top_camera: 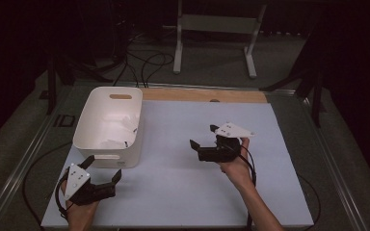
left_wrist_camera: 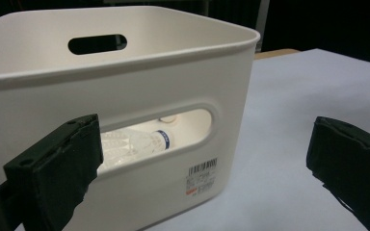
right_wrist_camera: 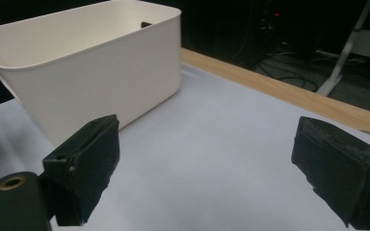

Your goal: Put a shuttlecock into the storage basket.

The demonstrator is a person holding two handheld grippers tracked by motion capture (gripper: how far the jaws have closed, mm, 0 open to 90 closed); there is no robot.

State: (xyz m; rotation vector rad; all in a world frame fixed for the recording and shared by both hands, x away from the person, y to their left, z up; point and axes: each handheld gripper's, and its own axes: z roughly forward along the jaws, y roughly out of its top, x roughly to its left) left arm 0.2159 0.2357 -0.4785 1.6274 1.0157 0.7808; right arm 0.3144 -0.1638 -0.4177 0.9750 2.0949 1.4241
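**High view: both tongs empty, white bin at the left**

High view has my left tongs [top_camera: 105,169] just in front of the white bin [top_camera: 87,126], jaws spread wide with nothing between them. My right tongs [top_camera: 204,136] hover over the bare middle of the tabletop [top_camera: 183,183], well apart from the bin, likewise wide open and empty.

The bin stands upright at the tabletop's left side. Through its near handle slot, the left gripper view lets me see a shuttlecock [left_wrist_camera: 137,143] lying inside, with white pieces beside it that I cannot identify.

I judge the bin light and stiff, its smooth plastic wall likely slippery, so I would pinch the rim or hook the handle slot. The shuttlecock looks featherlight and easy to crush at the skirt; I would take it by the cork end, gently.
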